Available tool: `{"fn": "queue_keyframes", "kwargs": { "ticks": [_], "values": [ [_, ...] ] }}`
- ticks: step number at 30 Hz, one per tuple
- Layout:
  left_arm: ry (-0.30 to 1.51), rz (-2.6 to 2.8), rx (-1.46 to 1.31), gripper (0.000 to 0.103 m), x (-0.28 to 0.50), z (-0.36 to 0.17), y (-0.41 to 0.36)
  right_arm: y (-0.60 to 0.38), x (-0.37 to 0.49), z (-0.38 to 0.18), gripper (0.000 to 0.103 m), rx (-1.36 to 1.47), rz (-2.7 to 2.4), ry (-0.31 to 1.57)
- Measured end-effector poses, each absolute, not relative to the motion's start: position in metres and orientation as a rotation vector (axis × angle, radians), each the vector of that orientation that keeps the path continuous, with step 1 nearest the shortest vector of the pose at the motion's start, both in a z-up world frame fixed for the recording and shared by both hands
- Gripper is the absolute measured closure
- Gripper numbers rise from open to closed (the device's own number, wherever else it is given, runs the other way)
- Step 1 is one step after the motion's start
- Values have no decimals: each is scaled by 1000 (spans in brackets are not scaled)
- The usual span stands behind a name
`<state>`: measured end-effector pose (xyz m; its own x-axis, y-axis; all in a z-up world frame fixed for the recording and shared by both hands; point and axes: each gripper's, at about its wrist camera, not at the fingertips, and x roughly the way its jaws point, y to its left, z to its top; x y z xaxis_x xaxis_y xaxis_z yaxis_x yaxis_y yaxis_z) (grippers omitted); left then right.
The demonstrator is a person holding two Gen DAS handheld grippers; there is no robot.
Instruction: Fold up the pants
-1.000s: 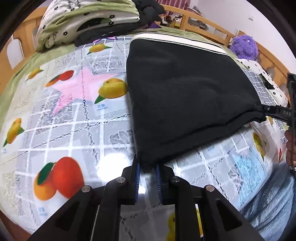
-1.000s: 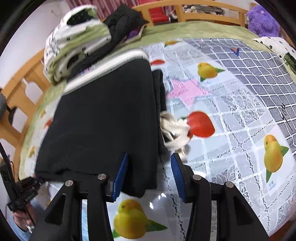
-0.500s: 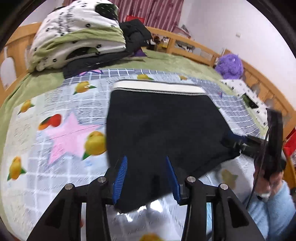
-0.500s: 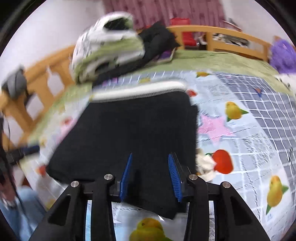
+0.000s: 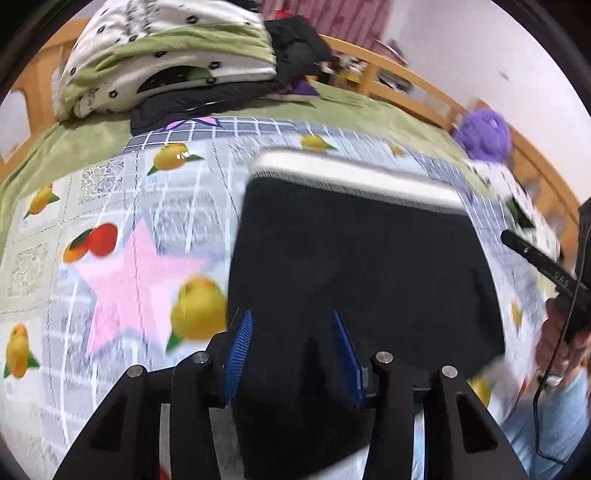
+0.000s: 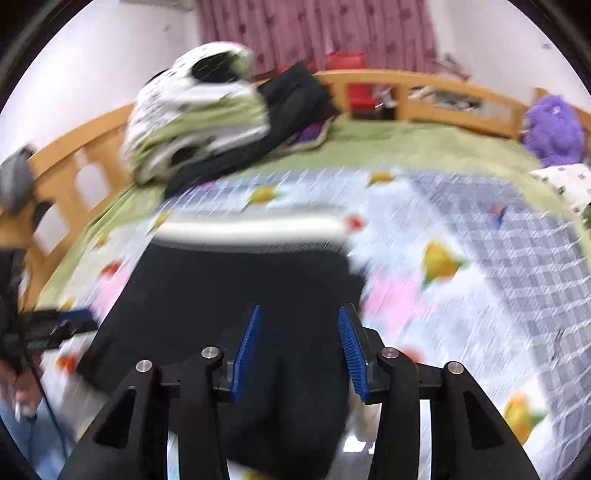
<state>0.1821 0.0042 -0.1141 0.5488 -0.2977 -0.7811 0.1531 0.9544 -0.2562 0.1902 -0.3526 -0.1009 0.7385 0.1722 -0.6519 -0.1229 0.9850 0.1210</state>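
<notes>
— Nearest the lenses?
— Left gripper (image 5: 291, 349), blue pads (image 5: 238, 350) spread apart, jaws just opened wider; nothing pinched, only folded black pants (image 5: 362, 273) seen through the gap. Right gripper (image 6: 301, 347) likewise parted after closing and reopening, pads clear of the cloth.

— And the pants?
— Lay flat on a fruit-printed tablecloth (image 5: 122, 229) spread over the bed, folded into a rough rectangle, white waistband (image 5: 354, 177) along the far edge. Pink star on the print just left of the garment in the left wrist view.

— At the edges?
— Right gripper also visible at the right rim of the left wrist view (image 5: 532, 258), held in a hand (image 5: 557, 343) with a pale blue sleeve (image 5: 546, 413) below.

— Farther back?
— Green sheet (image 6: 406, 147) beyond the cloth. Rolled white-and-green bedding (image 5: 170, 55) atop dark clothing (image 6: 295, 99). Purple plush toy (image 6: 554, 125) at the far right corner, by the wooden bed rail (image 6: 424, 92). Pink curtain (image 6: 314, 33) behind. Right wrist view heavily blurred.
</notes>
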Motion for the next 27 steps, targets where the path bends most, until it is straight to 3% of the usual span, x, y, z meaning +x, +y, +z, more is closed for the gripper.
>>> {"fn": "queue_keyframes", "kwargs": {
  "ticks": [4,5,6,7,8,9,12,16,19,21,24,27],
  "values": [
    [911,-250,-242,60,214,-119,7,-366,263,-119,49,133,127,791],
    [891,-233,-241,60,217,-123,9,-365,279,-131,54,151,136,834],
    [886,-230,-249,60,218,-129,11,-362,288,-138,70,158,142,866],
    [887,-235,-260,60,217,-133,12,-361,292,-149,75,164,160,879],
    [894,-245,-271,60,215,-137,14,-359,289,-151,88,144,144,846],
    [904,-261,-279,60,215,-143,16,-364,281,-144,89,160,167,801],
    [898,-269,-279,60,213,-144,17,-388,266,-124,88,279,228,781],
    [887,-292,-247,60,211,-135,5,-374,272,-160,77,126,127,886],
    [862,-309,-208,60,213,-122,-5,-378,261,-134,75,153,140,840],
    [854,-327,-186,52,226,-113,-18,-379,250,-115,63,186,134,732],
    [846,-380,-162,51,253,-107,-41,-359,258,-112,62,165,201,687],
    [913,-356,-156,51,282,-131,-54,-340,287,-145,62,113,219,806]
  ]
}}
